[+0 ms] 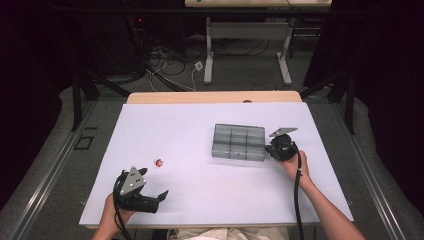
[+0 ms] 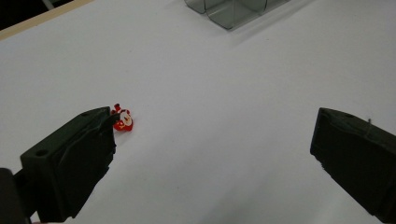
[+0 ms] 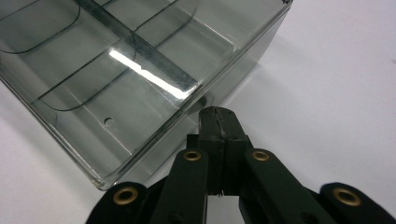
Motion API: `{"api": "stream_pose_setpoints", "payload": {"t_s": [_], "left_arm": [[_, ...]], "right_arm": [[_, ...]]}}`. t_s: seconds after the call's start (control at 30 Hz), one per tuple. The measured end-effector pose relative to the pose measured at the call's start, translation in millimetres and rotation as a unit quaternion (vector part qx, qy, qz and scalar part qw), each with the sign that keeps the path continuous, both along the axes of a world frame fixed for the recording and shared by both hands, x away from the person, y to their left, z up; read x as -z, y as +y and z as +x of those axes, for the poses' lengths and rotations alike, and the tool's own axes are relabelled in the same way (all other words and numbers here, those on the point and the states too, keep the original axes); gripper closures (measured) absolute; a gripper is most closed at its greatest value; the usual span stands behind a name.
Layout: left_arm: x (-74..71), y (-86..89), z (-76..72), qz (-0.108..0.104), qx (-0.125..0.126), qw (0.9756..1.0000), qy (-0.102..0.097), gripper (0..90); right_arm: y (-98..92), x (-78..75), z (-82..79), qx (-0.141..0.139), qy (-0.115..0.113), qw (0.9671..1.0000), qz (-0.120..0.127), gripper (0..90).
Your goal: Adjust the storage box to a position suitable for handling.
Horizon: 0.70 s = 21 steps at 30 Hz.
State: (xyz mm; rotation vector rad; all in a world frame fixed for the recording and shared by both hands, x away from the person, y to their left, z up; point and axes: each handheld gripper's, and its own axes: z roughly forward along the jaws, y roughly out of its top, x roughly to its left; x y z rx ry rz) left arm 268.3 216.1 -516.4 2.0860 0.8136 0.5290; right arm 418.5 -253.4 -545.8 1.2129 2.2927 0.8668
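Right claw [image 3: 219,116] pressed together with nothing between, tips touching the side wall of a smoky clear plastic organiser box [image 3: 116,70], rectangular and split into compartments by thin dividers. Left claw [image 2: 215,154] spread wide, holding nothing, low over the bench [image 1: 200,125] near its front left corner. Small glossy red-and-white Santa figure [image 2: 123,120] lying just beside the left claw's jaw, well apart from the box. Bench surface smooth, matte white. Beyond it, grey floor, loose cables, dark curtains.
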Motion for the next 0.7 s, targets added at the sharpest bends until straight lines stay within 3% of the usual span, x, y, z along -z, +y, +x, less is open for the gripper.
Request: {"api": "stream_pose_setpoints", "payload": {"t_s": [0.7], "left_arm": [[1.0,-1.1,0.5,0.000,-0.002,1.0000,0.000,0.1]], "right_arm": [[4.4,0.7,0.1,-0.001,-0.006,1.0000,-0.002,90.0]]}}
